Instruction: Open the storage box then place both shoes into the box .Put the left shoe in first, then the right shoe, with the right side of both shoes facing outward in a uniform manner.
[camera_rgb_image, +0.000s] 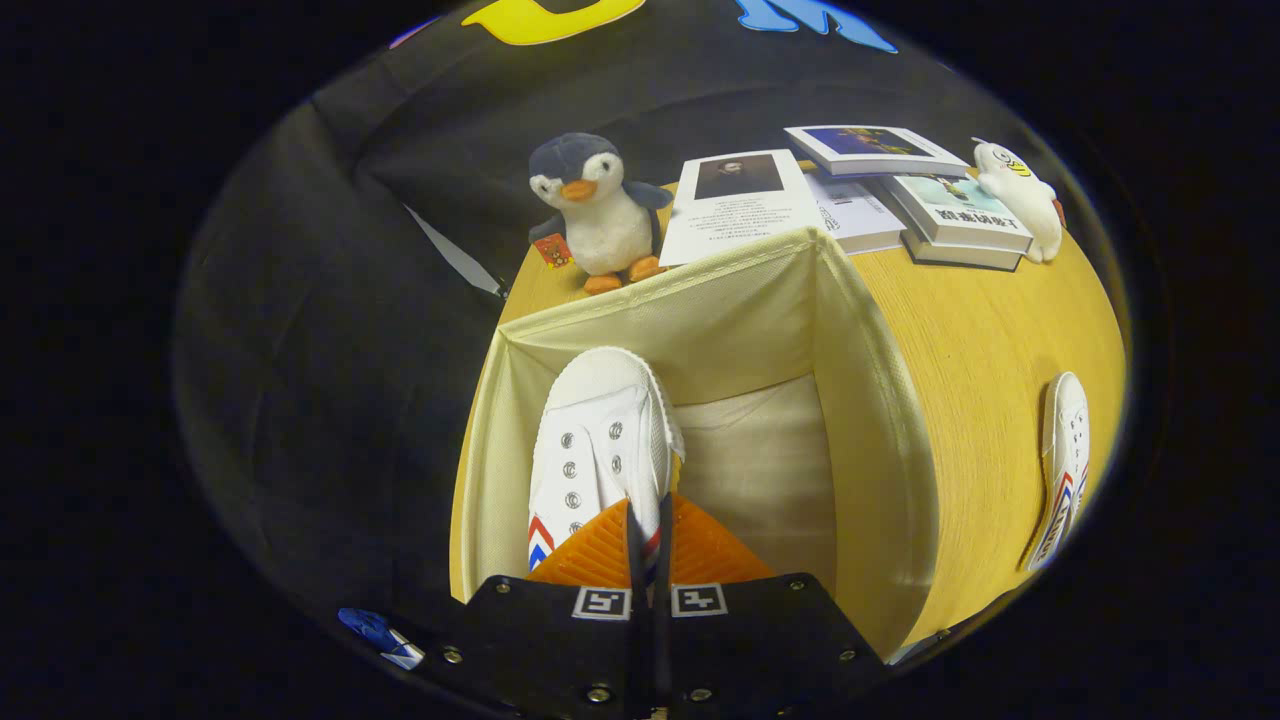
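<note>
The gripper (648, 530) is clamped on a white sneaker (600, 440) inside the open storage box (870, 400) on the wooden surface (980, 340); beyond the box stand a penguin plush (595, 210) and books (950, 215).

A toy penguin (597, 210) stands on the wooden table (985, 340) beside some books (900, 195) and a small white toy (1020, 195)

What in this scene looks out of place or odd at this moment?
Nothing looks damaged or spilled. The gripper is shut on a white shoe, held toe-forward over the open storage box. The other shoe lies on its side on the table, beside the box.
</note>
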